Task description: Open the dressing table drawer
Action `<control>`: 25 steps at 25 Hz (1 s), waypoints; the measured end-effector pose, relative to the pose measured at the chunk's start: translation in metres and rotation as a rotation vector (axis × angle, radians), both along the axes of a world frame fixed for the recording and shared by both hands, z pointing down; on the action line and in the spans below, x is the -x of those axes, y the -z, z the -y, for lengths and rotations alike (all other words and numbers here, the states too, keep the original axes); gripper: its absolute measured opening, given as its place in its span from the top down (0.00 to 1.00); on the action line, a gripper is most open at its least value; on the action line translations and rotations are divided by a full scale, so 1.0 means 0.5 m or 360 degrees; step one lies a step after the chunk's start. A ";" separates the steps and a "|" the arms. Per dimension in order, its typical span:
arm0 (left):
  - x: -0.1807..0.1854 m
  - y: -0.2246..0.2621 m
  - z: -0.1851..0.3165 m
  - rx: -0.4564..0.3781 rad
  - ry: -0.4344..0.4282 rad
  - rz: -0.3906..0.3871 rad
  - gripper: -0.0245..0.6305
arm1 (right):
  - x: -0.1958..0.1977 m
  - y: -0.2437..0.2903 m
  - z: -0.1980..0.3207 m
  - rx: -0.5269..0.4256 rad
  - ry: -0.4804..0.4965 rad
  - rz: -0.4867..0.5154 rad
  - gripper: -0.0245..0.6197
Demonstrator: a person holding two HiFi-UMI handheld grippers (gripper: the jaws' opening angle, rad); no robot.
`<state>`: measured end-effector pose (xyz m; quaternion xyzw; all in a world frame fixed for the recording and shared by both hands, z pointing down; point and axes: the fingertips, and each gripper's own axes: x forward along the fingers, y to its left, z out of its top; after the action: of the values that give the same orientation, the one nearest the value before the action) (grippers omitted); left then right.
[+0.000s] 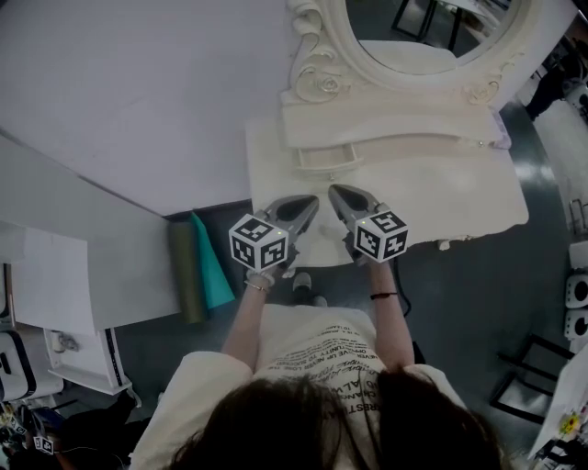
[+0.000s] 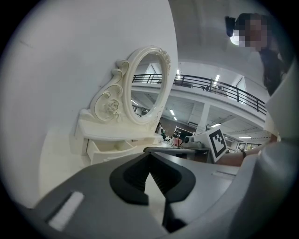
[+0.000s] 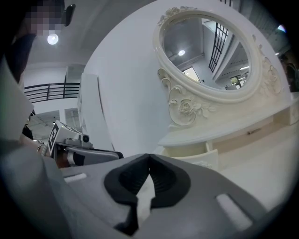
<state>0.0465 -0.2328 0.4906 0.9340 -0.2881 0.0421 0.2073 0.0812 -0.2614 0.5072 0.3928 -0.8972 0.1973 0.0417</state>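
Above the front edge of the dressing table (image 1: 459, 197), the left gripper (image 1: 310, 207) and right gripper (image 1: 338, 195) are being held side by side, jaws closed on nothing. The small drawer (image 1: 323, 159) is being seen pulled out below the mirror (image 1: 413, 27).

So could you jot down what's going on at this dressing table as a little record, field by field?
Furniture: cream dressing table with oval mirror
Drawer state: small drawer under the shelf, pulled open
Left tongs: shut, holding nothing
Right tongs: shut, holding nothing
Position: both tongs side by side near the table's front edge, not touching the drawer
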 end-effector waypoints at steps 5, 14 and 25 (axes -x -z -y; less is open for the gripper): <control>0.002 0.007 -0.005 -0.0022 -0.0014 -0.0010 0.96 | 0.010 0.019 -0.005 -0.0052 0.0018 0.0019 0.96; 0.000 0.011 -0.013 -0.0032 -0.0036 -0.0017 0.96 | 0.016 0.025 -0.013 -0.0073 0.0023 0.0033 0.96; 0.008 0.010 -0.021 -0.0030 -0.0050 -0.0021 0.96 | 0.025 0.028 -0.020 -0.0080 0.0022 0.0048 0.96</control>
<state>0.0426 -0.2224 0.4853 0.9405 -0.2723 0.0367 0.1997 0.0687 -0.2512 0.4934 0.3845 -0.9052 0.1801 0.0197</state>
